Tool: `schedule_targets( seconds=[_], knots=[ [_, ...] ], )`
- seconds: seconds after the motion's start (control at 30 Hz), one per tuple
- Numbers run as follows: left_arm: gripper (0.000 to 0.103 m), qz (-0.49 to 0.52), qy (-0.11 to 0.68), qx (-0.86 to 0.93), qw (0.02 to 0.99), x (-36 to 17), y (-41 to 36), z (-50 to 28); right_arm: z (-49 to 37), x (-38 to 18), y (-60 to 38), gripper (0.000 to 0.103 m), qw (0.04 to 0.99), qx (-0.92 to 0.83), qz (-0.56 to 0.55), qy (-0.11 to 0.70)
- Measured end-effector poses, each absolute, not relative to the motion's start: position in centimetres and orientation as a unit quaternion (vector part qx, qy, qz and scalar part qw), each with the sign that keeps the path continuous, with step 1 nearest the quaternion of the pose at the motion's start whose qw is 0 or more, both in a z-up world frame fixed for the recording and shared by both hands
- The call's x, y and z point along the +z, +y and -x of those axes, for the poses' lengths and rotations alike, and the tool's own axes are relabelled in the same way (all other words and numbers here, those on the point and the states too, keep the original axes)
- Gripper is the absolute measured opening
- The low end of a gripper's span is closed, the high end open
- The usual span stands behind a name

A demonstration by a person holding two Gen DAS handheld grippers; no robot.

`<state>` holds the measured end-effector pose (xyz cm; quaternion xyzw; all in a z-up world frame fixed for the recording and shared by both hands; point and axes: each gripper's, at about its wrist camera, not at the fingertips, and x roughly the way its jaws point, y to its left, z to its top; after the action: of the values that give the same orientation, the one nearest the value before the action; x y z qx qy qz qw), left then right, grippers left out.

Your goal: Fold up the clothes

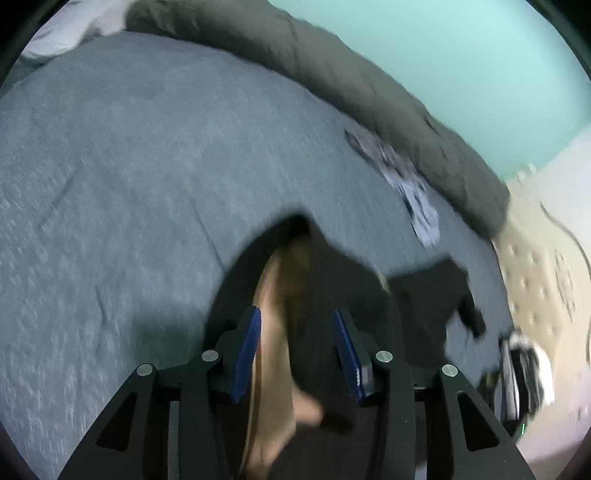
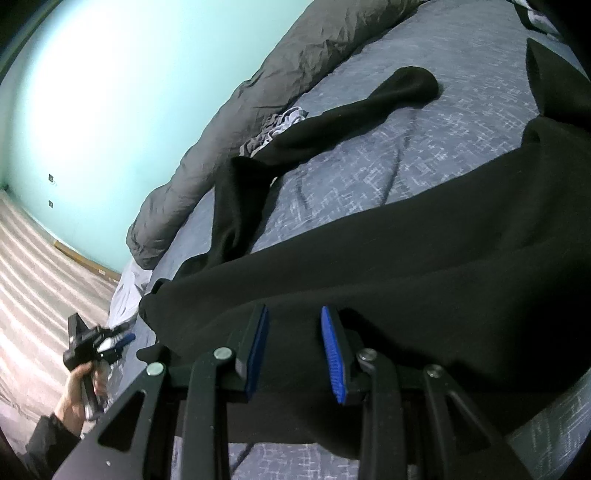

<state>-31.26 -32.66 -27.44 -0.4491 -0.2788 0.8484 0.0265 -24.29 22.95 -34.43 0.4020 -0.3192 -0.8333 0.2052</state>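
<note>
A black garment point(image 2: 424, 236) lies spread on the blue-grey bedspread point(image 2: 454, 70), one long sleeve point(image 2: 369, 99) stretched toward the far side. My right gripper point(image 2: 294, 310) is at its near hem, and black cloth fills the gap between the blue pads. In the blurred left wrist view, my left gripper point(image 1: 295, 314) is over a bunched part of the black garment point(image 1: 424, 295). A tan strip of its inside point(image 1: 275, 295) runs between the jaws, which stand apart without pinching it. The right wrist view shows the left gripper point(image 2: 123, 338) at the bed's corner, held by a hand point(image 2: 75, 387).
A rolled grey duvet point(image 2: 258, 92) runs along the far edge of the bed, below a teal wall. A crumpled grey-and-white patterned cloth point(image 2: 280, 122) lies against it. A white pillow point(image 1: 62, 33) sits at the head. Striped floor point(image 2: 29, 266) lies beyond the bed's corner.
</note>
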Motion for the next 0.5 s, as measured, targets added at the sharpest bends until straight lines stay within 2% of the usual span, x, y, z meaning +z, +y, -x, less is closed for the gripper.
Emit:
schedule_targets(
  seconds=[0.17,0.5],
  knots=[
    [0.045,0.483,-0.26,0.832,0.078,-29.5,-29.6,28.5,24.0,-34.1,22.4,0.03,0.211,-0.835,-0.4,-0.313],
    [0.045,0.489,-0.218,0.84,0.086,-31.0,-28.2,26.2,24.0,-33.8,22.3,0.03,0.213,-0.835,-0.397,-0.315]
  ],
)
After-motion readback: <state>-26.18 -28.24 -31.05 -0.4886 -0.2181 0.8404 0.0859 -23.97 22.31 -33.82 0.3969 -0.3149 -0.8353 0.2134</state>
